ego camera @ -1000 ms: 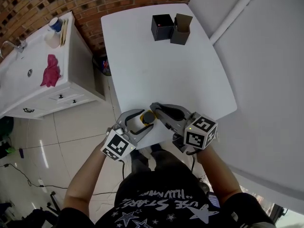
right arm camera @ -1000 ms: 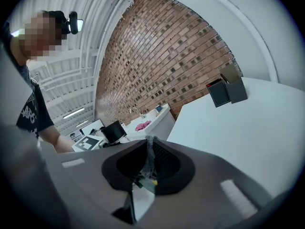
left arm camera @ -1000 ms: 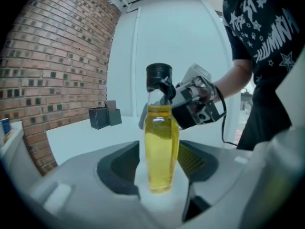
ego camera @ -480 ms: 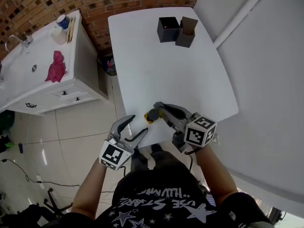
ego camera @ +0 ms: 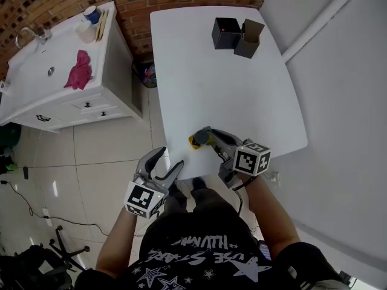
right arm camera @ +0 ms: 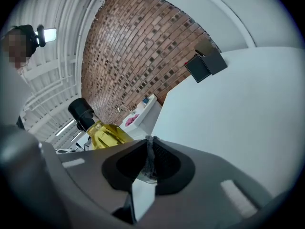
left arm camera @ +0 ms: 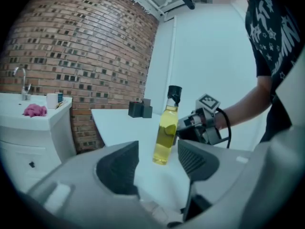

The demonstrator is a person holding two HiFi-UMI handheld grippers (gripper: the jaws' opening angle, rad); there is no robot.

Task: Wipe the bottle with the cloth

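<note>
Your left gripper point(ego camera: 169, 159) is open and empty; your right gripper point(right arm camera: 148, 147) is shut beside the bottle point(left arm camera: 166, 128). Reach left and pinch the cloth point(ego camera: 79, 69) in its middle.

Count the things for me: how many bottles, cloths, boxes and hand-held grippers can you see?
Bottle: 1
Pink cloth: 1
Dark boxes: 2
Hand-held grippers, left and right: 2
Total: 6
</note>
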